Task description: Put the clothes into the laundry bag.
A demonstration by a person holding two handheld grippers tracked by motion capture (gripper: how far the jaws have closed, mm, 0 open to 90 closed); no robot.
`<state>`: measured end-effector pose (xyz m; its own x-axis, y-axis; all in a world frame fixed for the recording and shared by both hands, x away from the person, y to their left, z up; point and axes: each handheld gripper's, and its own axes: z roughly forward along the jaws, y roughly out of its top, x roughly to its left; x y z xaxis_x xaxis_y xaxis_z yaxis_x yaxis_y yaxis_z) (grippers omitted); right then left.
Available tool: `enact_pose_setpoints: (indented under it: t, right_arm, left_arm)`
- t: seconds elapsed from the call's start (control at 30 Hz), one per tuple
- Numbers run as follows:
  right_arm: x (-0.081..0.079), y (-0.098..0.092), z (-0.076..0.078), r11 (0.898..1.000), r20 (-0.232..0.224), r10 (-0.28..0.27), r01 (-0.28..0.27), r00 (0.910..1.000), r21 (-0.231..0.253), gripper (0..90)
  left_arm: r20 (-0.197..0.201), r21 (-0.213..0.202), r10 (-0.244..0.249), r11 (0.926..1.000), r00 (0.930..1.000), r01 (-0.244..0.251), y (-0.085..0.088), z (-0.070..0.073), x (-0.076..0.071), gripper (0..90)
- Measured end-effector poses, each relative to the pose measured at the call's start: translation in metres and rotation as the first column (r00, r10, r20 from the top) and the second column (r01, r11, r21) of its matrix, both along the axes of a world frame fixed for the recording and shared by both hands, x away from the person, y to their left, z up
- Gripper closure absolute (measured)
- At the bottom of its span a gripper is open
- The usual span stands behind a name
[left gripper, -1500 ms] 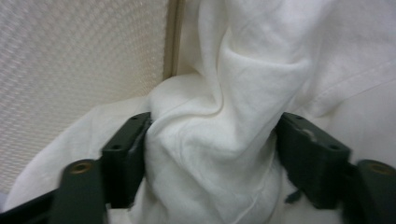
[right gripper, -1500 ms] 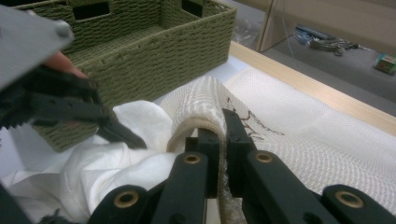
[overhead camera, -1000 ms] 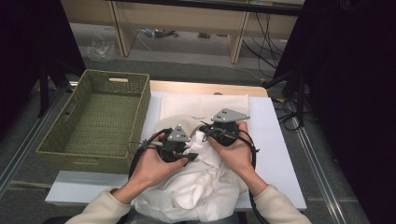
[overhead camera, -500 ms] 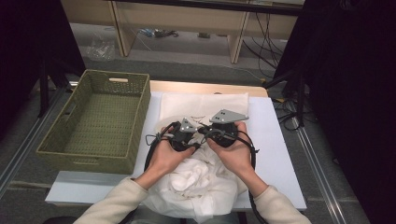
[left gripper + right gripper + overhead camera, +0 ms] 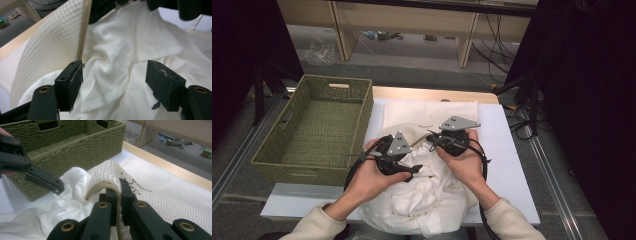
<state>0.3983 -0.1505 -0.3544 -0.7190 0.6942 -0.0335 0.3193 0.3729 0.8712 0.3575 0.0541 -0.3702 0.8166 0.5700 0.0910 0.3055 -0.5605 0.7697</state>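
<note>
A crumpled white garment (image 5: 427, 200) lies at the table's near edge, partly tucked under the mouth of a white mesh bag (image 5: 427, 112) with beige trim. My right gripper (image 5: 430, 138) is shut on the bag's folded rim (image 5: 107, 180), holding it raised. My left gripper (image 5: 412, 161) sits just to its left over the garment. Its jaws have just been opening and stand wide apart (image 5: 116, 75). The white garment (image 5: 140, 42) lies loose between the pads (image 5: 75, 77), untouched by them. The mesh bag (image 5: 50, 50) stands as a wall on the left.
A green woven basket (image 5: 319, 130), empty, stands at the table's left, close behind my left gripper's jaw (image 5: 45, 180). The white board (image 5: 507, 150) under the cloth runs to the right. Shelves and cables lie on the floor beyond.
My left gripper pushed right toward the bag's mouth with cloth, then drew back left with its jaws opened off the garment. The right gripper has kept still on the rim.
</note>
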Motion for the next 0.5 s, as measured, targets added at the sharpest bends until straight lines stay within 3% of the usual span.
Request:
enact_pose_setpoints:
  t: [0.07, 0.1, 0.17, 0.27, 0.4, 0.5]
  right_arm:
    - [-0.001, 0.000, 0.000, 1.000, -0.011, -0.008, 0.008, 0.9999, 0.006, 89.2]
    - [-0.001, 0.000, 0.000, 1.000, -0.014, -0.010, 0.010, 0.9999, 0.008, 89.2]
    - [-0.001, 0.000, 0.000, 1.000, -0.015, -0.008, 0.009, 0.9998, 0.007, 89.1]
    - [0.000, 0.000, -0.001, 1.000, -0.014, -0.004, 0.004, 0.9999, 0.003, 89.2]
    - [0.000, -0.001, -0.001, 1.000, -0.012, -0.005, 0.005, 0.9999, 0.002, 89.2]
    - [-0.001, 0.000, -0.001, 1.000, -0.012, -0.010, 0.010, 0.9999, 0.003, 89.2]
  left_arm:
    - [-0.002, 0.020, 0.011, 0.9997, 0.9999, -0.011, 0.001, -0.005, 0.003, 31.2]
    - [-0.039, 0.010, -0.003, 0.9999, 0.9992, 0.004, -0.001, -0.017, 0.010, 35.1]
    - [-0.082, -0.009, 0.010, 0.9999, 0.9966, -0.011, -0.004, -0.027, 0.014, 45.0]
    - [-0.097, 0.018, -0.002, 0.9998, 0.9953, 0.004, -0.012, -0.034, 0.018, 58.3]
    - [-0.111, 0.033, 0.012, 0.9994, 0.9937, -0.008, -0.023, -0.033, 0.016, 76.1]
    - [-0.125, -0.025, 0.011, 0.9996, 0.9920, -0.015, -0.026, -0.025, 0.014, 80.5]
